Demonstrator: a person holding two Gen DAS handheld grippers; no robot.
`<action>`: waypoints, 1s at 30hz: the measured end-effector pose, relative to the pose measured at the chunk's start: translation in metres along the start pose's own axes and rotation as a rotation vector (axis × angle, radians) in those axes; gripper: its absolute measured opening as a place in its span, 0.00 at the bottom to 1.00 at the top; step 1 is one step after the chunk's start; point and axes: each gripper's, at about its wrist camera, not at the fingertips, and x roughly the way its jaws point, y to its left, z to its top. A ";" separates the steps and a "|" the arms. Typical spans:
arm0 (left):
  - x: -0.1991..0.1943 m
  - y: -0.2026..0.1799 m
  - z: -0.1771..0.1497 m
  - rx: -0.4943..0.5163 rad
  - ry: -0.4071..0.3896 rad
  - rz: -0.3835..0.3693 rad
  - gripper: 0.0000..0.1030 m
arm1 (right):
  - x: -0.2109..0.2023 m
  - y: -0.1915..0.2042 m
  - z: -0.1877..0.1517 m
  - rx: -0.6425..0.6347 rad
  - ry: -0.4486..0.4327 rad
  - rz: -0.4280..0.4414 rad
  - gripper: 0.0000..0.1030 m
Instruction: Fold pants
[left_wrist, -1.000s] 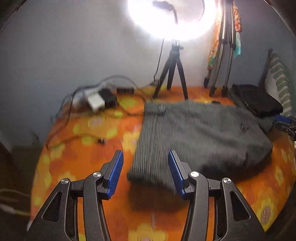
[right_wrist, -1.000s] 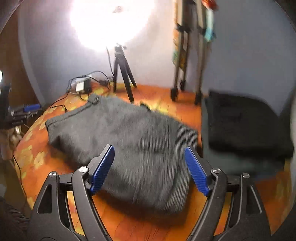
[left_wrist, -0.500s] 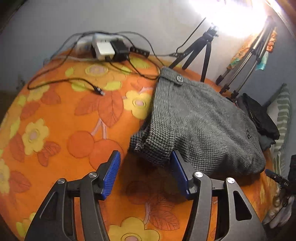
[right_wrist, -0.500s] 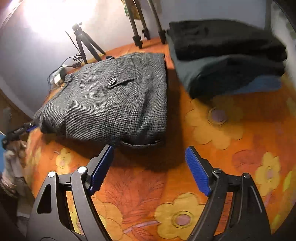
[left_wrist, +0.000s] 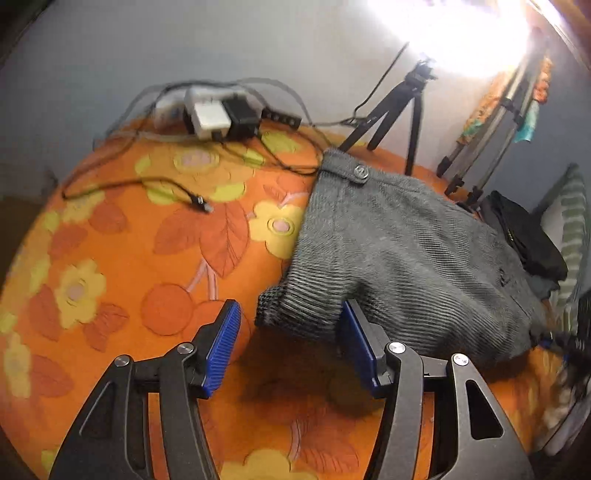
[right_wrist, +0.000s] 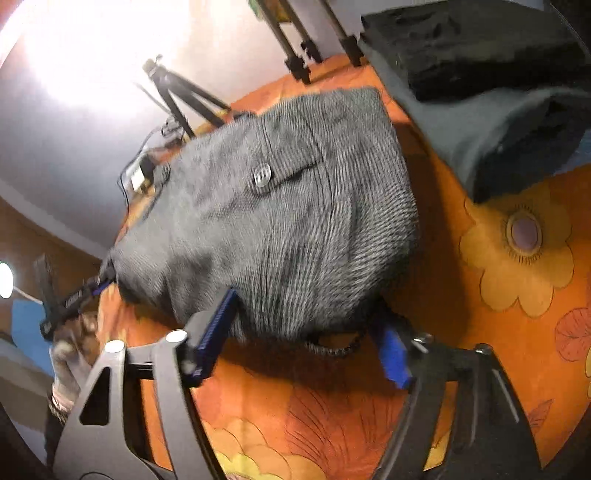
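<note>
The folded grey woven pants (left_wrist: 399, 251) lie on the orange flowered sheet (left_wrist: 110, 258). My left gripper (left_wrist: 291, 310) hangs low over the near left corner of the pants. That corner sits between its blue pads; the right pad touches the cloth and a gap remains at the left pad. In the right wrist view the pants (right_wrist: 288, 206) show a buttoned pocket. My right gripper (right_wrist: 306, 314) straddles their near edge and its jaws are closing, with the cloth between them and no firm pinch visible. The left gripper (right_wrist: 70, 299) shows at the pants' far corner.
A stack of folded dark clothes (right_wrist: 480, 55) lies right of the pants. Behind them stand a small tripod (left_wrist: 406, 110) under a glaring lamp, larger tripod legs (left_wrist: 476, 166), a power strip with chargers (left_wrist: 221, 114) and a loose cable (left_wrist: 147, 184). A striped pillow (left_wrist: 569, 229) lies far right.
Both grippers have sunk toward the sheet and rolled. The left one now has the pants' corner between its pads; the right one has reached the near edge and its jaws have narrowed.
</note>
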 end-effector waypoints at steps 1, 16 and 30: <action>-0.005 -0.002 -0.001 0.011 -0.009 0.001 0.54 | -0.001 0.003 0.004 0.004 -0.013 -0.003 0.48; 0.022 -0.062 -0.040 0.109 0.126 -0.097 0.54 | -0.029 0.021 0.030 0.058 -0.124 0.098 0.24; 0.006 -0.074 -0.014 0.110 0.087 -0.179 0.12 | -0.041 0.022 0.049 0.102 -0.174 0.127 0.19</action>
